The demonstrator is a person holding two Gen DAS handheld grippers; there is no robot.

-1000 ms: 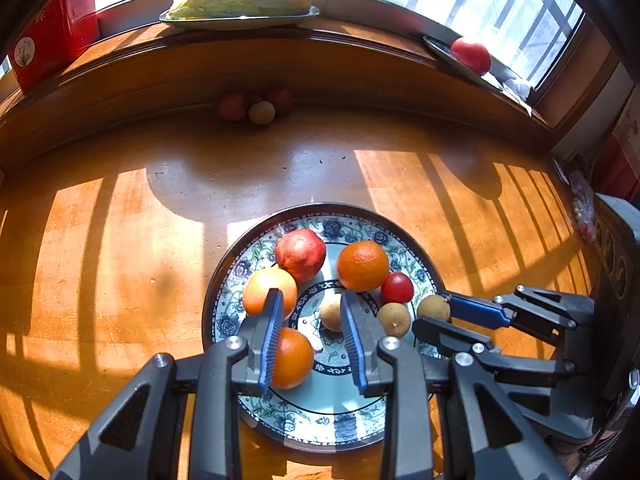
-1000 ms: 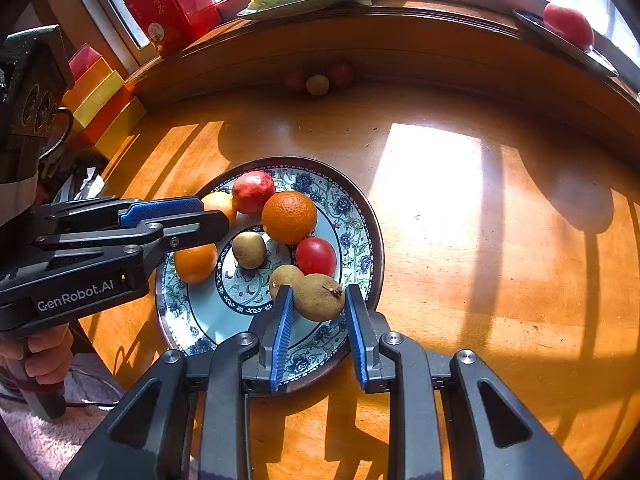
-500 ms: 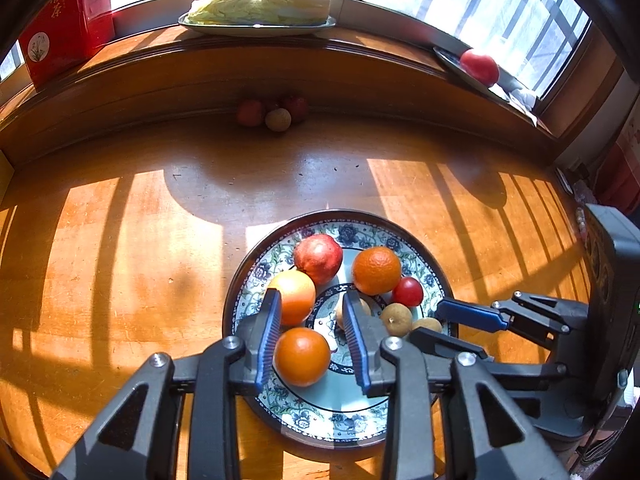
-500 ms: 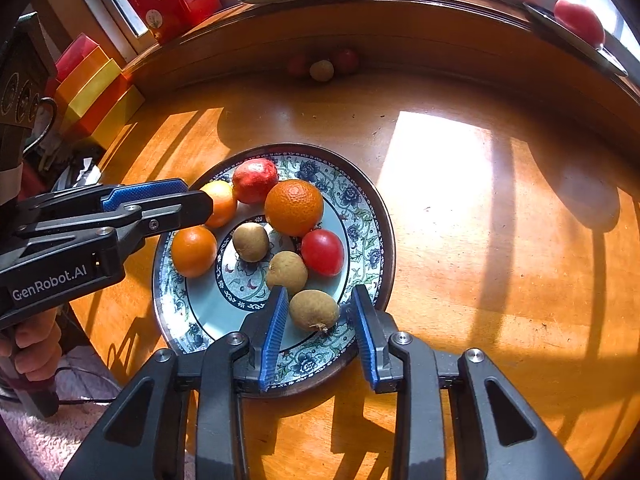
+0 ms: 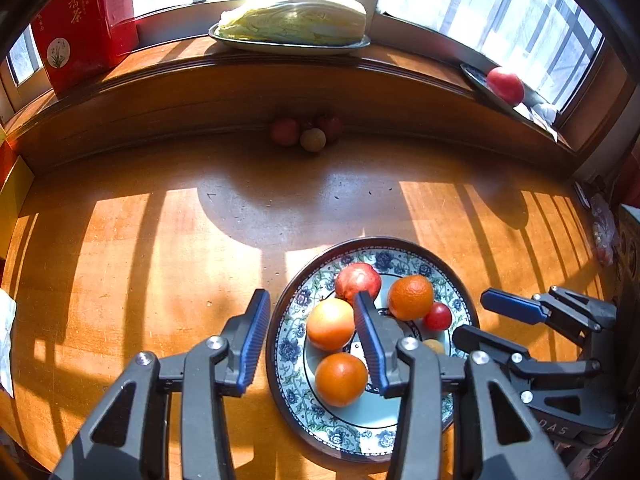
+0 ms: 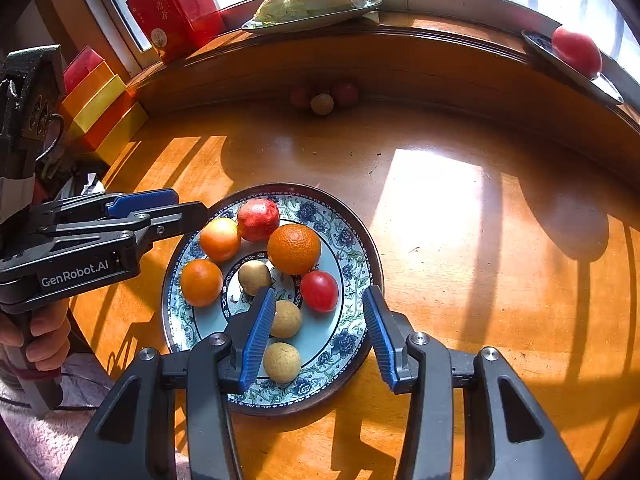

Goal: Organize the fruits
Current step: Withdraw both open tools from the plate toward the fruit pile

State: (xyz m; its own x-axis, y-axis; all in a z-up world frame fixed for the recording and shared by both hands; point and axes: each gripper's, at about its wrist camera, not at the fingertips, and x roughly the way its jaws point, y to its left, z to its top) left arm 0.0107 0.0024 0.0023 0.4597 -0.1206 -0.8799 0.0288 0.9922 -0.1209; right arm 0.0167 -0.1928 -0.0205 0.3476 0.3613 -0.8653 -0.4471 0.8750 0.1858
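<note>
Patterned plate: sits on the wooden table, toward its near edge. Contents: three oranges, one large near the plate's centre, two smaller along its left rim; a pomegranate at the far rim; a red tomato right of centre; three small tan round fruits, one at the centre, two toward the near rim.

Left gripper: jaws wide apart, holding nothing. It hovers over the plate's left rim, one blue pad over bare table, the other over the plate between the oranges. In the right wrist view it reaches in level from the left, a hand wrapped round its grip.

Right gripper: jaws wide apart, empty. It hovers over the plate's near rim; the left pad overlaps the tan fruits in view, and contact cannot be judged.

Far edge of table, against the raised ledge: a cluster of small fruits, red and tan.

Window ledge: napa cabbage on a tray; red box; a tomato on a dish.
</note>
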